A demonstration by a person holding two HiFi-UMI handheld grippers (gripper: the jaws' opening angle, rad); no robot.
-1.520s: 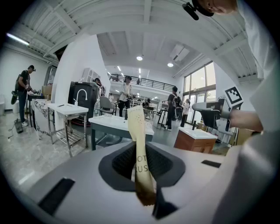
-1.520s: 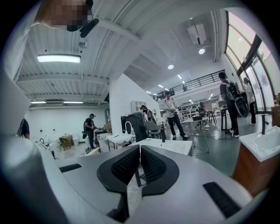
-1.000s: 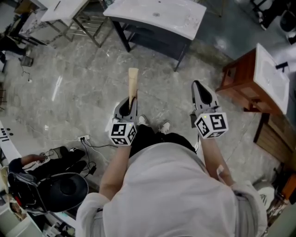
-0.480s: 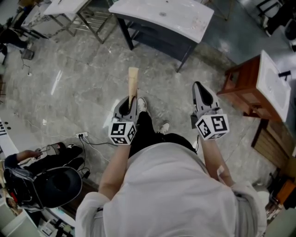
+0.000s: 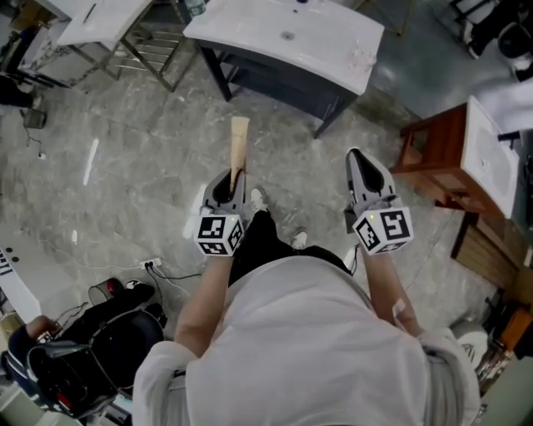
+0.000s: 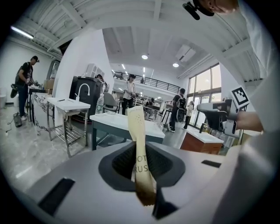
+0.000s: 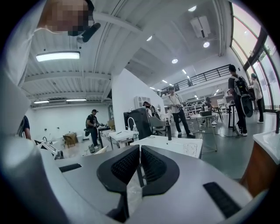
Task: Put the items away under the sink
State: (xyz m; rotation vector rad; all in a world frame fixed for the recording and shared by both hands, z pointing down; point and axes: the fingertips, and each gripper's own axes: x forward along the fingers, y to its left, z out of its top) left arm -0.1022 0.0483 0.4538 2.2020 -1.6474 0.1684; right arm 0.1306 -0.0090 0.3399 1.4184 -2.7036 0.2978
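In the head view my left gripper point(image 5: 235, 176) is shut on a pale wooden handle point(image 5: 239, 143) that sticks out forward over the stone floor. The left gripper view shows the handle point(image 6: 136, 127) upright between the dark pads, with print on it; its working end is hidden. My right gripper point(image 5: 361, 158) is held level beside it, jaws together. In the right gripper view a thin clear plastic piece point(image 7: 133, 192) shows pinched low between the shut pads of that gripper point(image 7: 139, 151). The white sink top on its dark vanity point(image 5: 321, 37) stands ahead, apart from both grippers.
A brown wooden cabinet with a white top point(image 5: 437, 146) stands to the right. A metal-frame table point(image 5: 112, 18) is at the far left. A black bag point(image 5: 79, 362) and cables point(image 5: 154, 265) lie on the floor at the lower left. Several people stand in the hall beyond.
The floor and furniture have shifted slightly in the head view as the person steps. Both grippers keep the same pose and the same holds.
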